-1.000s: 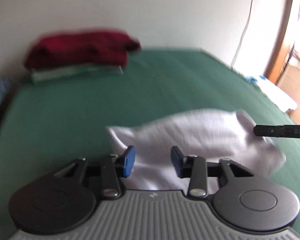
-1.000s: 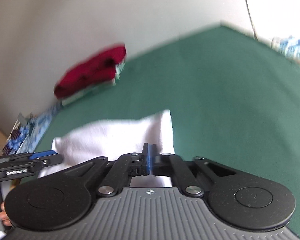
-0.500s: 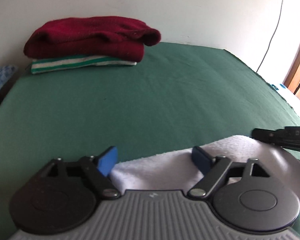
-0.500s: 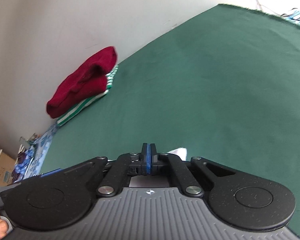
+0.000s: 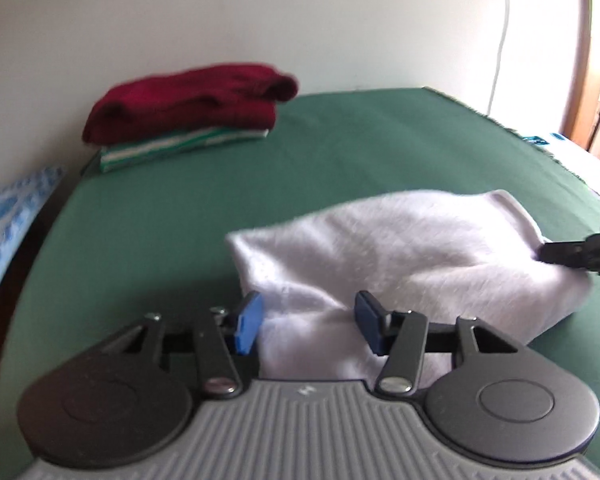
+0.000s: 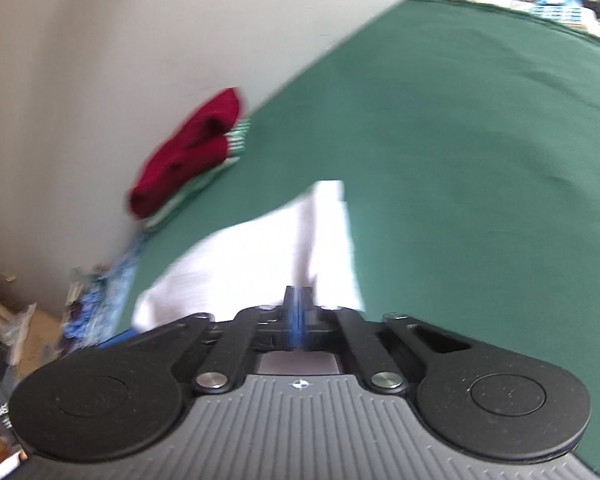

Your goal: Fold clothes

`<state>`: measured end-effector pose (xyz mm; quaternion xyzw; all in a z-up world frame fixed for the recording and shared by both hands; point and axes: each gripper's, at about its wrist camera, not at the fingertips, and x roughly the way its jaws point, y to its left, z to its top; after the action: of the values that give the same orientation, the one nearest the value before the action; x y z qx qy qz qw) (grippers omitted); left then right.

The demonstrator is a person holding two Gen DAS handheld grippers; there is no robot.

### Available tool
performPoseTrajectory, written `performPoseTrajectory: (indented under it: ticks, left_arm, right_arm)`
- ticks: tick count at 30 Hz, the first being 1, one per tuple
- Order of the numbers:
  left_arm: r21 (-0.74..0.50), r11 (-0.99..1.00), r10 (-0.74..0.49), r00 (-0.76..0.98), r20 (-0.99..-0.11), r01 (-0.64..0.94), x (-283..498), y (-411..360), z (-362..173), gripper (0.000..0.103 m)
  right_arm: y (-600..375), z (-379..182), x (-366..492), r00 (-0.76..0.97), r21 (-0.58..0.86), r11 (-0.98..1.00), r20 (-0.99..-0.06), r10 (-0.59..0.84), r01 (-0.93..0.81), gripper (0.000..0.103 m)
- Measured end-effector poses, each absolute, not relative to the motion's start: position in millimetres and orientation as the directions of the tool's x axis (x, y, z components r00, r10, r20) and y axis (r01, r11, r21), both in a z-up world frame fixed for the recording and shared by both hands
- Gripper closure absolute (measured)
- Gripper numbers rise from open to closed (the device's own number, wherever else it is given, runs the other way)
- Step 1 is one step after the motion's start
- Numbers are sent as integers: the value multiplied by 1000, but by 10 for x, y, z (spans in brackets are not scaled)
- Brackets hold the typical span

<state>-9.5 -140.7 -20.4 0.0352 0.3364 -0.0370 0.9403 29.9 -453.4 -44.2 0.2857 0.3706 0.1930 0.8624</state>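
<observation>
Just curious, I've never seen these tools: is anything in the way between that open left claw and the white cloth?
Nothing visible. The white cloth already lies between the left gripper's open jaws, on the green table.

Two grippers were counted: the left gripper point(image 5: 308, 326), jaws apart, and the right gripper point(image 6: 298, 316), jaws closed. One white cloth point(image 5: 400, 248) was seen on one green table point(image 5: 360, 148). One stack of two folded garments was counted at the wall: one red garment point(image 5: 188, 100) on one green-striped garment point(image 5: 180, 146). One blue-patterned item point(image 5: 12, 216) was seen beside the table; its kind could not be told.
</observation>
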Motion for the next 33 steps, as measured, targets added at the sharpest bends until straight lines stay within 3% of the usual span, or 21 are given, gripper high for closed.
performPoseTrajectory:
  ticks: [1, 2, 3, 4, 6, 9, 11, 15, 17, 20, 24, 29, 32, 33]
  left_arm:
    - [45, 996, -32, 771, -636, 79, -79, -1384, -225, 25]
    - [55, 996, -20, 766, -642, 72, -58, -1363, -204, 25]
    - [59, 996, -12, 763, -646, 65, -68, -1342, -157, 28]
    - [65, 996, -2, 769, -640, 57, -108, -1330, -97, 36]
    - [93, 994, 11, 792, -610, 58, -261, -1358, 1, 40]
    - [115, 990, 2, 793, -609, 85, -392, -1461, -1, 38]
    - [158, 985, 43, 771, -635, 75, -411, -1532, -150, 34]
    - [158, 987, 123, 772, -624, -30, -420, -1477, -254, 12]
    - [160, 986, 143, 764, -630, -52, -404, -1448, -231, 12]
    - [213, 973, 202, 770, -606, -87, -456, -1475, -123, 27]
    - [161, 974, 223, 801, -556, -159, -640, -1455, 109, 49]
    - [48, 985, 161, 804, -573, -163, -576, -1566, 122, 58]
    - [-50, 982, 117, 790, -601, -183, -348, -1564, 39, 76]
    - [-78, 978, 106, 786, -609, -192, -265, -1562, 8, 88]
  right_arm:
    - [-4556, -403, 294, 651, 632, 765, -530, 543, -124, 103]
    - [-4576, -359, 292, 652, 628, 768, -531, 541, -126, 103]
    - [-4596, -315, 289, 653, 624, 771, -532, 539, -129, 99]
    - [-4593, -278, 249, 647, 625, 765, -520, 558, -157, 85]
    - [-4582, -207, 166, 634, 627, 748, -493, 596, -216, 79]
    - [-4594, -214, 43, 599, 597, 756, -512, 616, -266, 78]
    - [-4575, -269, 26, 609, 572, 782, -535, 585, -248, 85]
    - [-4577, -251, 197, 570, 572, 776, -557, 604, -265, 86]
    - [-4513, -194, 214, 562, 509, 799, -577, 593, -321, 86]
    - [-4360, -207, 242, 587, 449, 826, -584, 561, -342, 86]
    - [-4242, -264, 209, 626, 380, 848, -574, 529, -369, 86]
    - [-4223, -274, 237, 627, 392, 847, -571, 529, -357, 84]
    - [-4181, -255, 209, 641, 371, 859, -573, 511, -354, 83]
    - [-4167, -248, 199, 645, 363, 862, -573, 505, -353, 83]
